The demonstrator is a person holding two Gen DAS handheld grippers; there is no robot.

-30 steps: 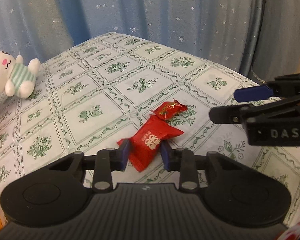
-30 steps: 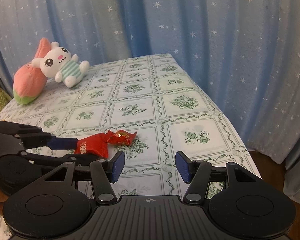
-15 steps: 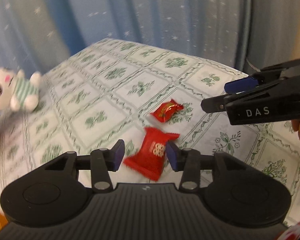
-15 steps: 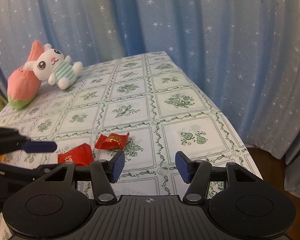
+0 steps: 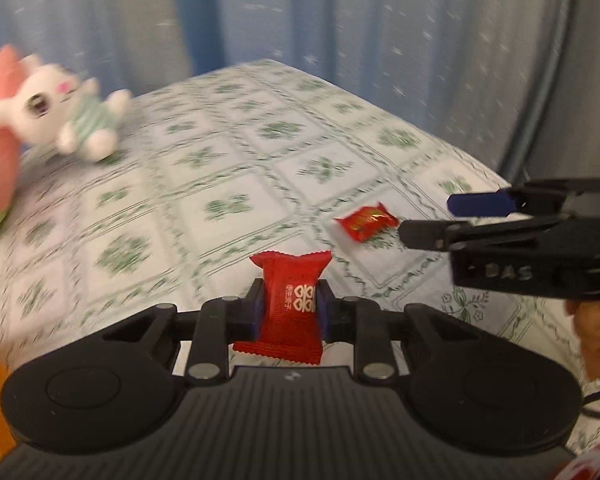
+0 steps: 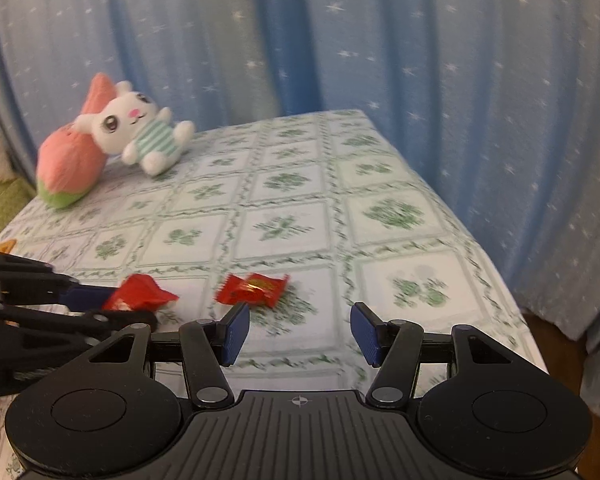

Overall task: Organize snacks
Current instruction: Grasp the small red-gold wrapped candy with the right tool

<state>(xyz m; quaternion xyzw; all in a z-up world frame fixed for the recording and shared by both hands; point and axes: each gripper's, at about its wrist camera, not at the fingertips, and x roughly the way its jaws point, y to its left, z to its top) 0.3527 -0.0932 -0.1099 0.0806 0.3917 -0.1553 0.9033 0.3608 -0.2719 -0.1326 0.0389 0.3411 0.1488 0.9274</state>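
My left gripper (image 5: 290,306) is shut on a red snack packet with white print (image 5: 290,304) and holds it above the table. The same packet shows in the right wrist view (image 6: 140,294) between the left gripper's fingers (image 6: 92,294). A second, smaller red candy with gold print (image 5: 366,222) lies on the green-patterned tablecloth (image 5: 228,184); it also shows in the right wrist view (image 6: 254,288). My right gripper (image 6: 300,330) is open and empty, just near of that candy. In the left wrist view the right gripper (image 5: 440,218) sits to the right of it.
A white plush rabbit (image 6: 140,132) leans on a pink and green plush fruit (image 6: 70,168) at the table's far left corner. Blue star-patterned curtains (image 6: 340,40) hang behind and to the right. The table edge (image 6: 480,240) drops off on the right.
My left gripper closed on the red packet, lifted it off the cloth and swung left. The small candy stayed on the table. The right gripper stayed open.
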